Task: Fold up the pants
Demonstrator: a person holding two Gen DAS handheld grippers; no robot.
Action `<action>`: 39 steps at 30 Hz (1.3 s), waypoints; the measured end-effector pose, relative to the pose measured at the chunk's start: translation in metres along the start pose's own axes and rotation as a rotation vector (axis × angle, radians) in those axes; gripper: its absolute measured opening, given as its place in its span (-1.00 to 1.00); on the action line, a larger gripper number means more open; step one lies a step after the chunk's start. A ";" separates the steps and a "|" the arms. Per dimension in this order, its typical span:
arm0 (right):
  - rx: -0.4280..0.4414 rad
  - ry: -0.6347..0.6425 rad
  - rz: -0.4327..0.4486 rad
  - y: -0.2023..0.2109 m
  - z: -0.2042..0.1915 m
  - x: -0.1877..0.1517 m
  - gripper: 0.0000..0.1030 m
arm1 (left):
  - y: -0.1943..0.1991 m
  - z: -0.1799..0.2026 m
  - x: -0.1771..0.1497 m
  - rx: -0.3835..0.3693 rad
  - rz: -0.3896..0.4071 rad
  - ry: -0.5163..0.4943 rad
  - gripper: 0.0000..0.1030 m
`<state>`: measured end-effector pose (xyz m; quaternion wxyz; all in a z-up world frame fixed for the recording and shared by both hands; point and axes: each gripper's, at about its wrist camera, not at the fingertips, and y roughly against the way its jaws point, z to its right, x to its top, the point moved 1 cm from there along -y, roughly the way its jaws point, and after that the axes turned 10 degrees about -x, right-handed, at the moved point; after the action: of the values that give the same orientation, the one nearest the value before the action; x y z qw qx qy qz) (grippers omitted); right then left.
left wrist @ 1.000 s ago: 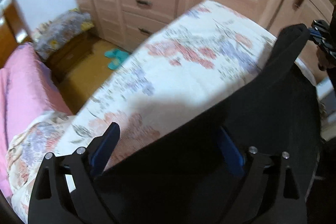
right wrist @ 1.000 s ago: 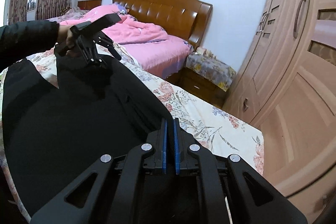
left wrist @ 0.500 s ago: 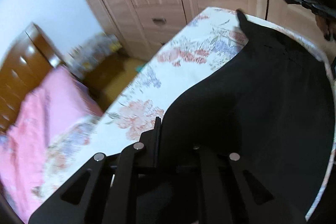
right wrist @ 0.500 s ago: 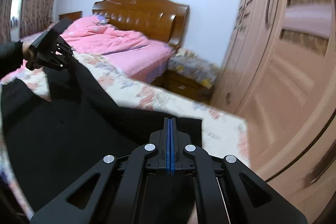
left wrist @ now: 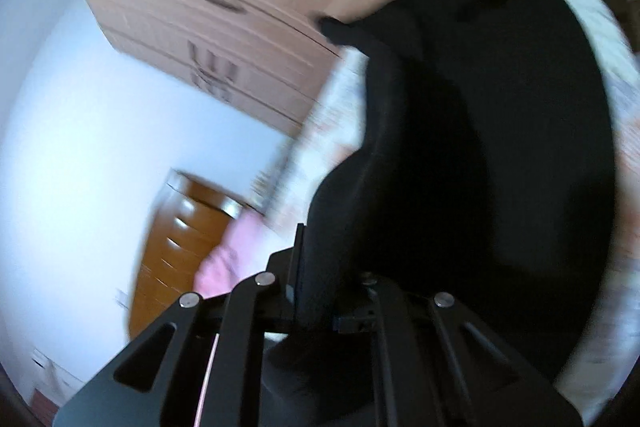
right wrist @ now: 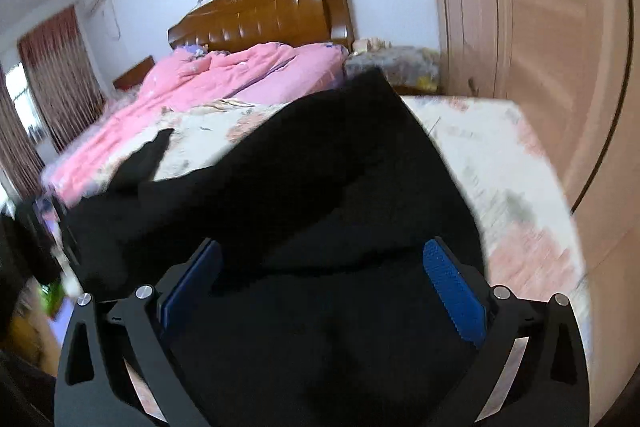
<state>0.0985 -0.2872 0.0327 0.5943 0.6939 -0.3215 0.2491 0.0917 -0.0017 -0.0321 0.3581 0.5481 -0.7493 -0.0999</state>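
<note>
The black pants lie spread over the floral bed sheet. My right gripper hovers just above them. Its jaws are opening wide, the blue pads stand far apart, and black cloth lies under and between them without being pressed. In the blurred, rolled left wrist view, my left gripper is shut on a raised fold at the edge of the pants. The cloth runs up from its fingers and out across the sheet.
A pink quilt and a wooden headboard lie beyond the sheet. A cloth-covered nightstand stands by the wardrobe doors, which run close along the bed's right side. Curtains hang at far left.
My left gripper closed on the pants' edge, then swept sideways and rolled, dragging the cloth along. My right gripper, shut on the pants before, now stands wide open over them.
</note>
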 end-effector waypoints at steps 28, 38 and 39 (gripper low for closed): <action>-0.033 -0.374 0.165 0.055 0.001 -0.046 -0.72 | 0.017 -0.009 0.010 0.068 0.038 0.163 -0.79; 0.029 -0.502 -0.003 0.032 0.030 -0.160 -0.72 | -0.003 0.069 -0.007 -0.013 -0.141 -0.025 -0.76; 0.033 -0.497 -0.001 0.033 0.030 -0.160 -0.72 | -0.004 0.068 -0.008 -0.016 -0.140 -0.002 -0.76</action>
<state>-0.0338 -0.2957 -0.0668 0.4856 0.7437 -0.4531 0.0758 0.0517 -0.0126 -0.0867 0.3537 0.5963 -0.7086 -0.1312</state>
